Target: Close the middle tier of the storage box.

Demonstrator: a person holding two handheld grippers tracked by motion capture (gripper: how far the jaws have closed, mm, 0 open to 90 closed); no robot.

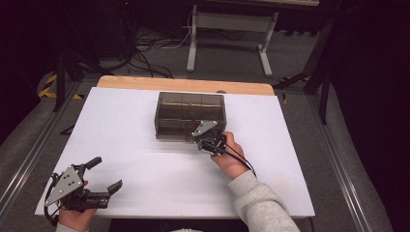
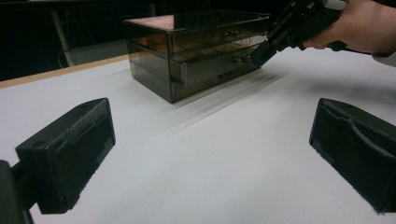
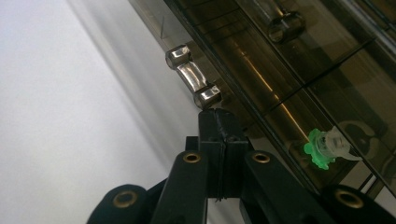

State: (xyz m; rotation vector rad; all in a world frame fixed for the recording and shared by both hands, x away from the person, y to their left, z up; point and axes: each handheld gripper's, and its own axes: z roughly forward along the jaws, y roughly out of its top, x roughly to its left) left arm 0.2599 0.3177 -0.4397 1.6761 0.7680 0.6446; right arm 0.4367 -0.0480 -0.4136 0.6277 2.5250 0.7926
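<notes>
Handle (image 3: 192,77) of shiny metal sits just ahead of the right gripper (image 3: 218,122), whose jaws are pressed together with nothing between them, the tips right beside the handle's near end. It belongs to a lower drawer of the smoky box (image 1: 189,115), and a small green piece (image 3: 319,148) lies behind the clear front, to the right of the jaws. The left gripper (image 1: 106,175) has its jaws wide apart and empty, with the box far in front of them.
</notes>
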